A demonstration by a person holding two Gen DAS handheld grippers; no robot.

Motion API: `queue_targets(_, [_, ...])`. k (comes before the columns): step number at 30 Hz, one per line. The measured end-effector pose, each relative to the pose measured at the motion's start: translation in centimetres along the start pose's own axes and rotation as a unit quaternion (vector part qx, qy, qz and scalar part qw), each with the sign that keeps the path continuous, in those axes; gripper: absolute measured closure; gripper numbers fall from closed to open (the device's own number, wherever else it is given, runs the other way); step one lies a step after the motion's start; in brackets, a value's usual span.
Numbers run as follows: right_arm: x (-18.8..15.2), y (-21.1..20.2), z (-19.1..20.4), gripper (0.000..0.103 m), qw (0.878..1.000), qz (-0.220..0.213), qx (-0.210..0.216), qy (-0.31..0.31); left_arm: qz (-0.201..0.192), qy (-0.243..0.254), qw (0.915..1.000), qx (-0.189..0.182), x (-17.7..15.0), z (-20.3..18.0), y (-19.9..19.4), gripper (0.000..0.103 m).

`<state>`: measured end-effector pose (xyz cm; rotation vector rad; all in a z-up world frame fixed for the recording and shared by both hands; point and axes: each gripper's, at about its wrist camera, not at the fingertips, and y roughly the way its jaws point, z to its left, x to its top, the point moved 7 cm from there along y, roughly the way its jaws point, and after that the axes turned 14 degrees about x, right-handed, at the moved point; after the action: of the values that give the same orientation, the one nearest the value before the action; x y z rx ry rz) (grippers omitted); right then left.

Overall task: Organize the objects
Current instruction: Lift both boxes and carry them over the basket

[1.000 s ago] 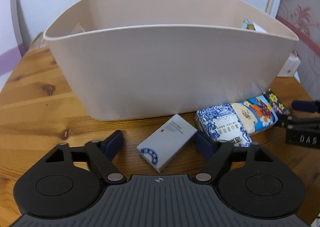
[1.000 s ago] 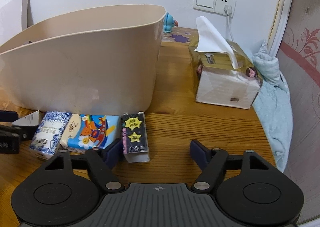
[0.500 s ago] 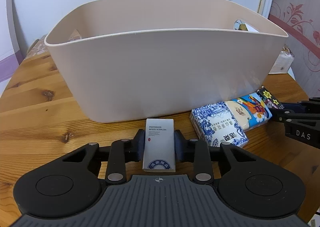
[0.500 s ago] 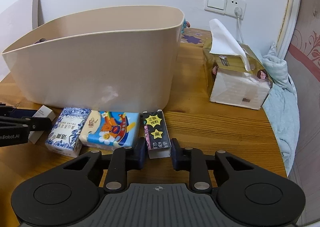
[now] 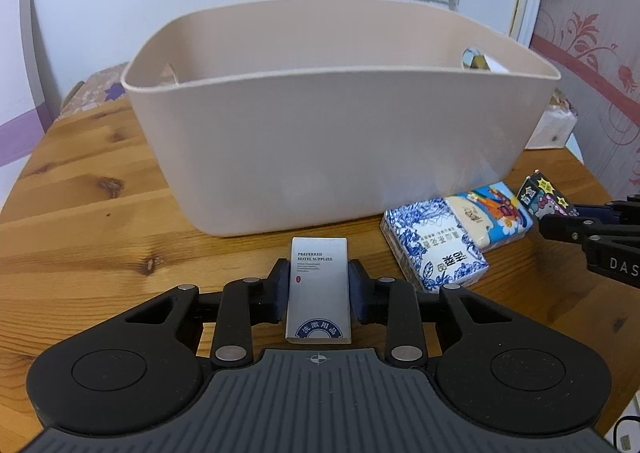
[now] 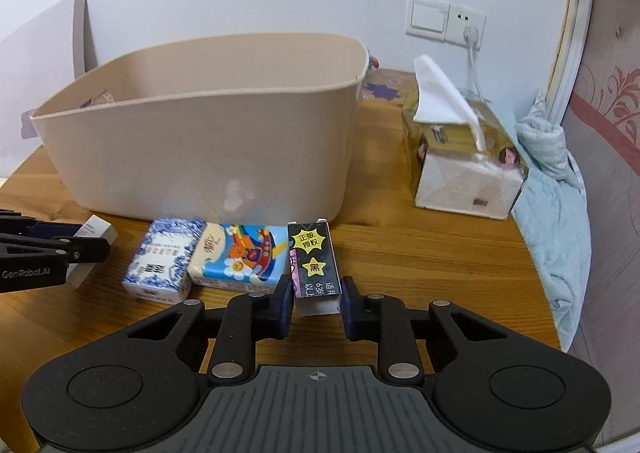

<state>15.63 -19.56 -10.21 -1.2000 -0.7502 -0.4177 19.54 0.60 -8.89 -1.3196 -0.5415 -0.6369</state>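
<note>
Clamping the white hotel-supplies box (image 5: 319, 289) between both fingers of the left hand-held gripper (image 5: 319, 289), just in front of the beige bin (image 5: 340, 141) on the wooden desk (image 5: 80, 237). Closing the right hand-held gripper (image 6: 316, 303) on the near end of the black card box (image 6: 314, 265), lying beside the cartoon tissue pack (image 6: 240, 259) and the blue-patterned tissue pack (image 6: 164, 257) along the bin's front wall.
</note>
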Motion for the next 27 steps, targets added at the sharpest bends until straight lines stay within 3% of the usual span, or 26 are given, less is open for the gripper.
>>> queue_targets(27, [4.7, -6.1, 3.2, 0.079, 0.995, -0.086, -0.004, -0.043, -0.087, -0.014, 0.9958, -0.023, 3.9, 1.9, -7.3, 0.072])
